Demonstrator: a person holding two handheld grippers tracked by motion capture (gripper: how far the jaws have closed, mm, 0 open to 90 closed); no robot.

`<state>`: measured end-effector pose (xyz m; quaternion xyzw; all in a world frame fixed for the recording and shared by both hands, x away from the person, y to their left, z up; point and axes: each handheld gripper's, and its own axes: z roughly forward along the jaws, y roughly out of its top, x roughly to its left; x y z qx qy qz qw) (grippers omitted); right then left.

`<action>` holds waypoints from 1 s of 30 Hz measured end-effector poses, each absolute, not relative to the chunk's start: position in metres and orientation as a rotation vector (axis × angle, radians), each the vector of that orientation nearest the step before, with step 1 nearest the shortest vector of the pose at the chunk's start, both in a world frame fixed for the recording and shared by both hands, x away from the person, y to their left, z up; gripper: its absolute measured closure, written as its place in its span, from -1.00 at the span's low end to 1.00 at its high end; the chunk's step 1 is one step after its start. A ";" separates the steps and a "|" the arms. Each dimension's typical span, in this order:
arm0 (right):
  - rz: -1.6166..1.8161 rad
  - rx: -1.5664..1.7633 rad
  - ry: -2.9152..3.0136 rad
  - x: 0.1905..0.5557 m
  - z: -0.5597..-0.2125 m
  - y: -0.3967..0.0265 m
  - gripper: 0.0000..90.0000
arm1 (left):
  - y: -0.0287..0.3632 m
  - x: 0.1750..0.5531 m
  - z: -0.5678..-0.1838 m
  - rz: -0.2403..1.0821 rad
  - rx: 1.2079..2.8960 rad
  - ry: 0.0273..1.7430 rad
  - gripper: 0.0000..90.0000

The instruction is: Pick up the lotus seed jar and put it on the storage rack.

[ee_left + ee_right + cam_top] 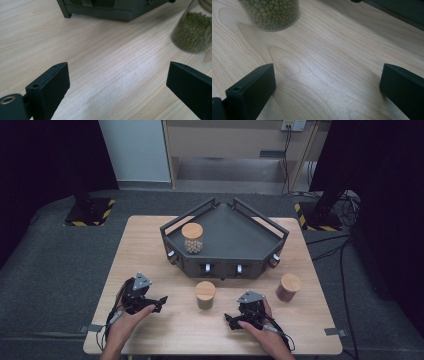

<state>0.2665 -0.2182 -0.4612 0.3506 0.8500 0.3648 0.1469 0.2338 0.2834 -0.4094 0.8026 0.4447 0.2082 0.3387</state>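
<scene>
Jaws, left: standing spread wide with bare wood between them on the left gripper (159,301), which is resting at the lower left of the high view and pointing toward the middle.
Jaws, right: likewise spread apart and pinching nothing on the right gripper (231,320), which is sitting at the lower centre-right and pointing left.
Thing in play: the green-bean jar (205,295) is standing upright on the tabletop (150,250), between the two grippers and a little farther up the frame than either.
Which way from the left jaws: the jar (193,31) is showing at the upper right of the left gripper view, off the line between the jaws, so a swing to that side looks needed.
Which way from the right jaws: the same jar (272,13) is sitting at the upper left of the right gripper view, again outside the gap.
Long axis: vertical, wooden lid on top, so I'm judging a side-on pinch across the round body as the likely approach.
Nearer hand: too close to call; both grippers are lying near the jar, neither touching it.
Elsewhere: the dark tray (250,252) is carrying a pale-bean jar (192,238), while a brown jar (288,287) is waiting to the right.
</scene>
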 end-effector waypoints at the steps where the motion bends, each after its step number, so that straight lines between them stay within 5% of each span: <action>1: 1.051 1.010 2.446 0.266 -0.461 -0.218 -0.98 | 0.284 0.233 -0.411 0.540 2.088 1.161 -0.92; 30: 1.050 1.010 2.446 0.266 -0.461 -0.218 -0.98 | 0.297 0.201 -0.446 0.560 2.079 1.246 -0.93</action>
